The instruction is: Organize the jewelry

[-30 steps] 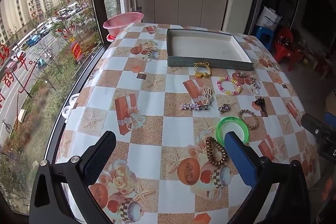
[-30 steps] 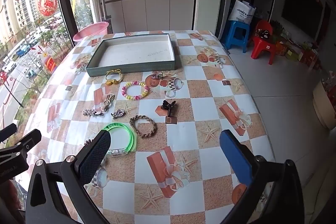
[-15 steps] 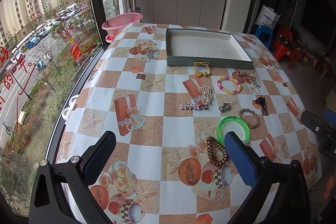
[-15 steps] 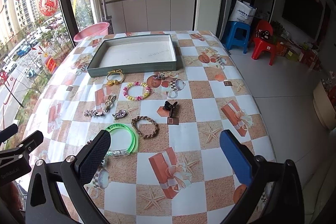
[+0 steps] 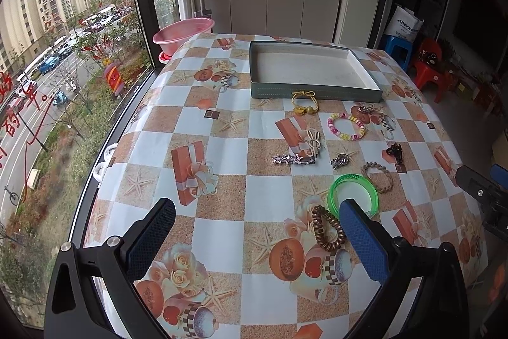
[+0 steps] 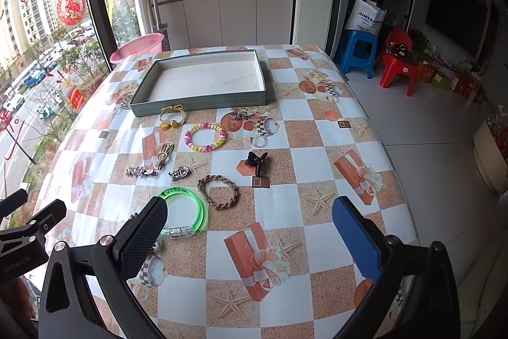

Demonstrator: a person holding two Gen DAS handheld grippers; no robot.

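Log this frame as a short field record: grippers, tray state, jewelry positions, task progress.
left gripper: open, holding nothing, above the table
right gripper: open, holding nothing
tray: nothing visible inside, at the far end
near items: green bangle, braided bracelet, brown coil tie
middle items: black claw clip, star clip
beside tray: yellow tie, beaded bracelet
progress: no jewelry in the tray yet
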